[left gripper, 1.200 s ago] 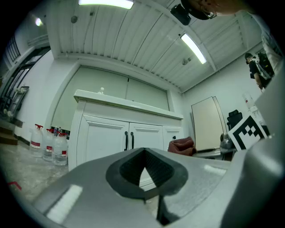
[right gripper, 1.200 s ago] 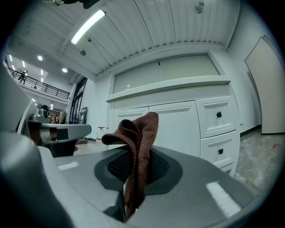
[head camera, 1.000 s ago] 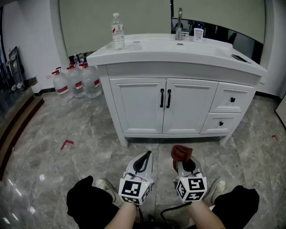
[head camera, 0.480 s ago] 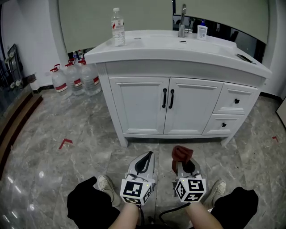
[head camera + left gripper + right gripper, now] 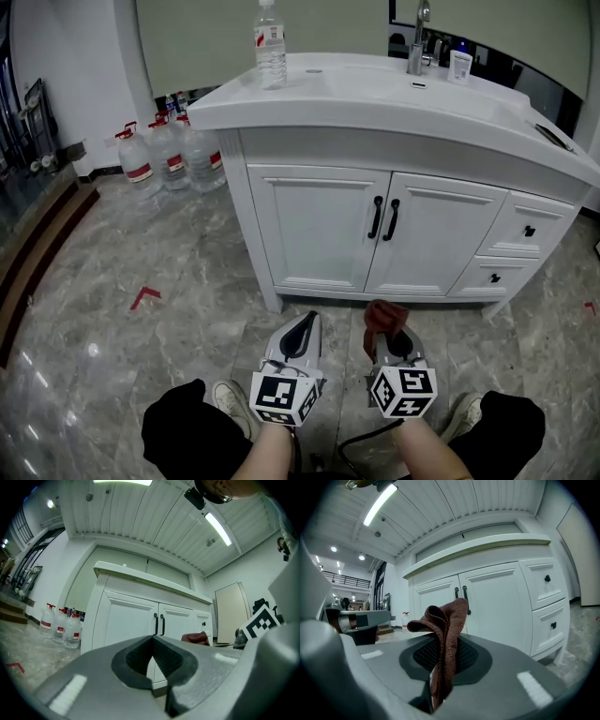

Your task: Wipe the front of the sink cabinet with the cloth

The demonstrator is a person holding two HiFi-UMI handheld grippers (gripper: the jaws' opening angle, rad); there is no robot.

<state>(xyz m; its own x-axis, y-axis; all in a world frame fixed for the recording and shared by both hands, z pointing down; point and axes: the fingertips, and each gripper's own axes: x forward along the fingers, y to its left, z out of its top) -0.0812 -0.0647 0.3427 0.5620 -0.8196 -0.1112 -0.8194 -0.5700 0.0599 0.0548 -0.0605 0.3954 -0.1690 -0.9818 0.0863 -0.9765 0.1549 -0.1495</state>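
A white sink cabinet [image 5: 375, 239] with two doors, black handles [image 5: 383, 218] and two drawers stands ahead of me. It fills the left gripper view [image 5: 140, 620] and the right gripper view [image 5: 497, 606] too. A reddish-brown cloth [image 5: 384, 317] sticks up from my right gripper [image 5: 386, 330], which is shut on it; the cloth [image 5: 443, 634] droops between the jaws. My left gripper [image 5: 300, 335] is shut and holds nothing, its tips [image 5: 153, 641] pressed together. Both grippers hang low over the floor, well short of the cabinet front.
On the countertop stand a water bottle [image 5: 270, 45], a faucet [image 5: 417, 42] and a small container [image 5: 459, 66]. Several large water jugs [image 5: 164, 155] sit on the marble floor left of the cabinet. A red corner mark [image 5: 143, 297] lies on the floor. My feet flank the grippers.
The view has shifted left and closer, so the cabinet appears larger and further right. Both grippers keep the same pose, the cloth still held in the right one.
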